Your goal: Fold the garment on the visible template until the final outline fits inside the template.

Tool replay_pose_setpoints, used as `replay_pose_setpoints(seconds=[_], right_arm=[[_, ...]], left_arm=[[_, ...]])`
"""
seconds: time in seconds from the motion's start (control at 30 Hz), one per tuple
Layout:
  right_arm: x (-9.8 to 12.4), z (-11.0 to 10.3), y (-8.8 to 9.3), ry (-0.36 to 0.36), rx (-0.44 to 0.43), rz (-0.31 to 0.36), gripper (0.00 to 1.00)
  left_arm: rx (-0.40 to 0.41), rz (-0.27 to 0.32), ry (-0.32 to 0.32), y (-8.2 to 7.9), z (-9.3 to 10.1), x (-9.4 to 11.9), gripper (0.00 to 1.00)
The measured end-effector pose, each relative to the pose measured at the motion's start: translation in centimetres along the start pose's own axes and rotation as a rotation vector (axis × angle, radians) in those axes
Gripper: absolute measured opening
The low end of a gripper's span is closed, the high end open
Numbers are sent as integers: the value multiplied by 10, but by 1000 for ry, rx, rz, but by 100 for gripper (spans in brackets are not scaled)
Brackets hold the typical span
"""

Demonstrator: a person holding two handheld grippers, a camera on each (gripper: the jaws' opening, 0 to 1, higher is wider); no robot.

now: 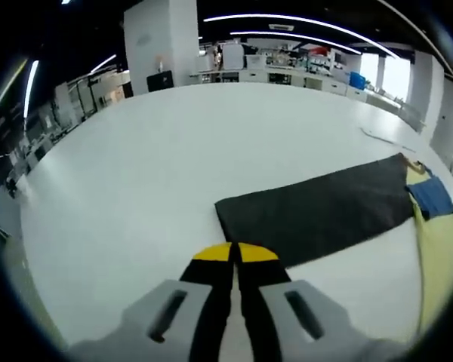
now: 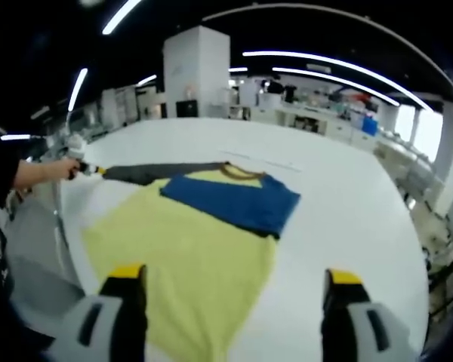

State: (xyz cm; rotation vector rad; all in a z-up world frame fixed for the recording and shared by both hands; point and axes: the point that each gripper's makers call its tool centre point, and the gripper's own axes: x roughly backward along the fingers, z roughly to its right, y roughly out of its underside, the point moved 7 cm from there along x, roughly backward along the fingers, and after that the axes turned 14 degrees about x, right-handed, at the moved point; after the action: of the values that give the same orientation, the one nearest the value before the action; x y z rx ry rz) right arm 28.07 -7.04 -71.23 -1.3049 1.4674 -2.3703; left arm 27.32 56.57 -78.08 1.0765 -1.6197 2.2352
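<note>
A large white desk (image 1: pixel 174 173) stretches across a bright open workroom, with shelves and benches of equipment along the far wall.

In the left gripper view, the left tool (image 1: pixel 235 255) rises from the bottom edge. Its two black jaws with yellow tips are pressed together with no gap, and nothing visible is held between them. Just beyond the tips lies a long dark grey sleeve (image 1: pixel 317 211) of the garment, spread flat on the desk and reaching away toward the right. At its far end it meets the pale yellow cloth (image 1: pixel 438 256) of the garment's body and a blue fabric panel (image 1: pixel 432 196). The closed tips sit right at the near edge of the sleeve; whether they touch it is unclear.

In the right gripper view, the right tool (image 2: pixel 234 283) has its two yellow-tipped jaws spread wide apart, empty. They hover over the near part of a garment lying flat on the desk. The garment's pale yellow body (image 2: pixel 189 264) lies nearest, with the blue panel (image 2: pixel 234 200) lying across its upper part and a brownish neckline (image 2: pixel 241 172) beyond that. The dark grey sleeve (image 2: pixel 155 172) extends to the left from the top of the garment. At the end of that sleeve, the other tool (image 2: pixel 90 169) comes in from the left, held by a person's hand (image 2: pixel 64 167) and bare forearm, with a dark sleeve at the picture's edge.
</note>
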Motion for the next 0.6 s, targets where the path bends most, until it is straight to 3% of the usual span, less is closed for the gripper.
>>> replay_pose_setpoints(seconds=[0.23,0.33,0.43,0.6], right_arm=[[2,0,2,5,5,-7,98],[3,0,3,8,1,-6,98],[3,1,4,9,-2,-10,98],[4,-2,4,9,-6,-7,98]], left_arm=[[13,-9,-13,5,0,-2,0],[61,22,-9,3,2,1,0],[60,29,-14,0,1,-1,0],[91,34,0,3,5,2,14]])
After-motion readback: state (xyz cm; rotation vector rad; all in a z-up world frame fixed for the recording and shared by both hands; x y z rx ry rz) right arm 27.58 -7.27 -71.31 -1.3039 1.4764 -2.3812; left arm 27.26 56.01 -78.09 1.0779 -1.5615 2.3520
